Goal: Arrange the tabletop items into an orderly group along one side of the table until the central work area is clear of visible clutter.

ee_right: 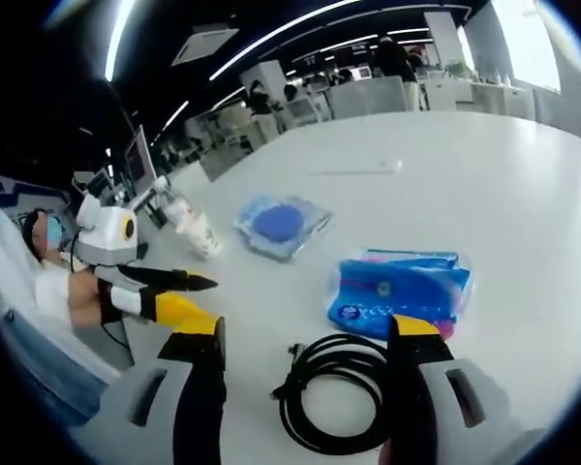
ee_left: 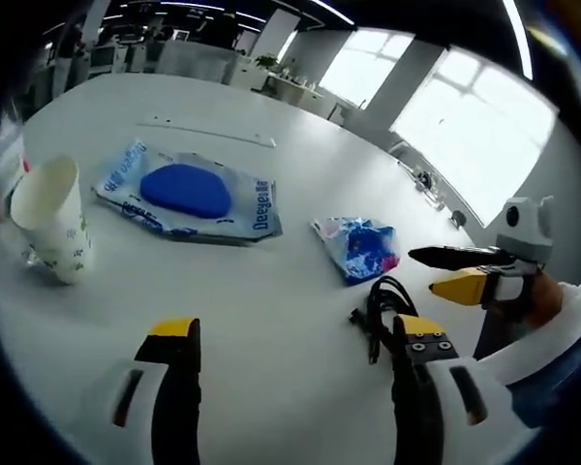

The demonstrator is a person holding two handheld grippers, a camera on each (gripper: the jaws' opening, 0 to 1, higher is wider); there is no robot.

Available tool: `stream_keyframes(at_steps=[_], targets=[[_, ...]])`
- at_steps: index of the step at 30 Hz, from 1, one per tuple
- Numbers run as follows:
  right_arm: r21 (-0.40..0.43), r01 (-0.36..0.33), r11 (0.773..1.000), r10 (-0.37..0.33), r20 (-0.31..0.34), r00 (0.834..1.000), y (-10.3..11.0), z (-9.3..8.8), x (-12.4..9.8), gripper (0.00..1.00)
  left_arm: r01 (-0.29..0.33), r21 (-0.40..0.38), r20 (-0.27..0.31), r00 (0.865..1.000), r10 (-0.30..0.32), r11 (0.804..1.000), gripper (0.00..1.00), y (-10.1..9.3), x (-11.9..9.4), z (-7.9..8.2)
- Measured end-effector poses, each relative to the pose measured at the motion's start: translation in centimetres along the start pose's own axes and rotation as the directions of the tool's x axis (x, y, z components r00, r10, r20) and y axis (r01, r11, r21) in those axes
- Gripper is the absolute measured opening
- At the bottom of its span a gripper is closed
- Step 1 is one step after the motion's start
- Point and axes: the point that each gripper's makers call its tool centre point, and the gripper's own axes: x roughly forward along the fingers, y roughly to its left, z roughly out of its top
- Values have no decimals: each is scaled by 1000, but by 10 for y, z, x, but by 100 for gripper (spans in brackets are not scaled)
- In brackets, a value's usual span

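Observation:
In the left gripper view, my left gripper is open over bare white table. Ahead of it a white paper cup stands tilted at the left, and a flat wipes pack with a blue lid lies beyond. A small blue packet and a coiled black cable lie to the right. The right gripper comes in beside the cable, jaws apart. In the right gripper view, my right gripper is open with the black cable on the table between its jaws. The blue packet lies just beyond.
The wipes pack and cup sit farther back, with the left gripper and a seated person at the left. A thin white strip lies far across the table. Another container stands by the cup.

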Motion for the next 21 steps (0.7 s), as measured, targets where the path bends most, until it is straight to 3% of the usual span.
stream_keyframes(at_steps=[3,6,15,21], targets=[[4,-17,1000,17,20,1000,5,11,3,66,-14,8,27,1000,14,1000,82,6,-3,15],[9,-29,1000,29,35,999,9,22,9,64,-53,23,10,999,53,998,77,16,-4,22],[28,-72,997,70,41,997,23,34,27,63,-78,59,55,996,75,995,80,27,-4,59],[72,-98,993,93,70,993,27,51,39,62,-116,120,50,993,111,986,79,42,-4,86]])
